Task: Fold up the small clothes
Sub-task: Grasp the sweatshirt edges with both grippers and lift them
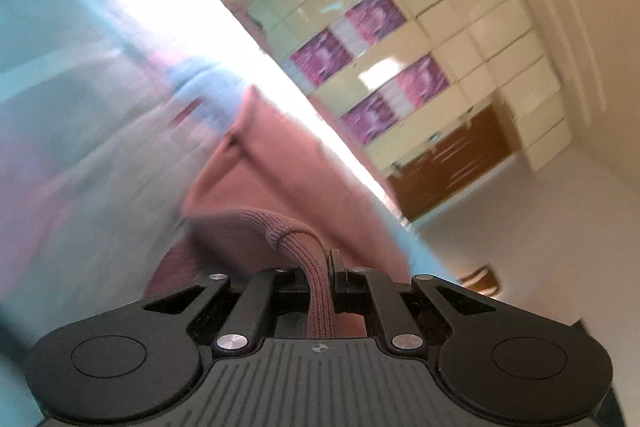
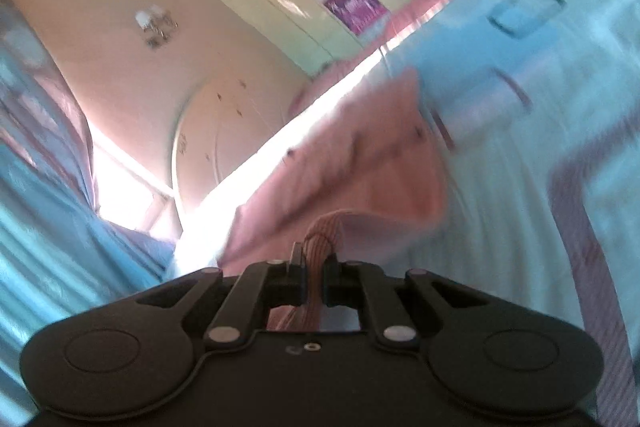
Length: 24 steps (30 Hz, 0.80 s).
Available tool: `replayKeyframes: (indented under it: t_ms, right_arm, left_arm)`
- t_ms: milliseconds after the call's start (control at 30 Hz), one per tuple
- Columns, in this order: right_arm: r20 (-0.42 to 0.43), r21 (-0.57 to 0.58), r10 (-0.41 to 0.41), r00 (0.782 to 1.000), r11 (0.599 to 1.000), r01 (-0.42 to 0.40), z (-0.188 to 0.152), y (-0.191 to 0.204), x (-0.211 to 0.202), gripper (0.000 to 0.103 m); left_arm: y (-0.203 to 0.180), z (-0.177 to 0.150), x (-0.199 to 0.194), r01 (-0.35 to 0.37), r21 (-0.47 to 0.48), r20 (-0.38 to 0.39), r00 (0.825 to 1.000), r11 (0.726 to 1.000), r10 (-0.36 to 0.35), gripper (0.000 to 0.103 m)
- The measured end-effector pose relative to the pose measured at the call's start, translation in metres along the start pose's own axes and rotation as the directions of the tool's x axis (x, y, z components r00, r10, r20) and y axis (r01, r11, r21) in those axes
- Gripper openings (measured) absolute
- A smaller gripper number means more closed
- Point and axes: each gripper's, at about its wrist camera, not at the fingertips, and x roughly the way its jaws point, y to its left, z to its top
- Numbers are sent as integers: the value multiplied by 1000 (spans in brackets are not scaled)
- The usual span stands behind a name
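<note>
A small pink garment [image 1: 280, 163] with a ribbed knit hem hangs blurred in front of the left wrist camera. My left gripper [image 1: 322, 271] is shut on that ribbed hem, which runs down between the black fingers. In the right wrist view the same pink garment [image 2: 352, 163] lifts off the pale blue sheet [image 2: 520, 147]. My right gripper [image 2: 314, 267] is shut on another stretch of the ribbed edge. Both views are tilted and smeared by motion.
A pale blue bed sheet [image 1: 72, 47] with pink stripes lies under the garment. Behind stand cream wardrobe doors [image 1: 460, 27] with purple panels and a brown wooden section [image 1: 452, 167]. A blue curtain [image 2: 36, 187] hangs beside a bright window at the left of the right wrist view.
</note>
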Motion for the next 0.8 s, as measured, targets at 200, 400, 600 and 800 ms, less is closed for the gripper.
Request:
replayKeyframes:
  t_ms: [200, 400, 600, 800]
  right_arm:
    - [42, 32, 13, 999, 999, -14, 73, 7, 65, 7]
    - [2, 91, -82, 997, 993, 81, 136, -11, 157, 7]
    - [-92, 240, -176, 980, 951, 193, 163, -66, 254, 7]
    - [-76, 329, -178, 981, 924, 194, 165, -103, 289, 50]
  left_arm:
    - [-20, 70, 92, 22, -47, 16, 1000, 999, -22, 5]
    - [-25, 127, 206, -47, -12, -49, 998, 999, 46, 5]
    - [-4, 155, 313, -138, 37, -178, 974, 990, 143, 5]
    - [10, 169, 342, -100, 43, -194, 975, 994, 107, 24]
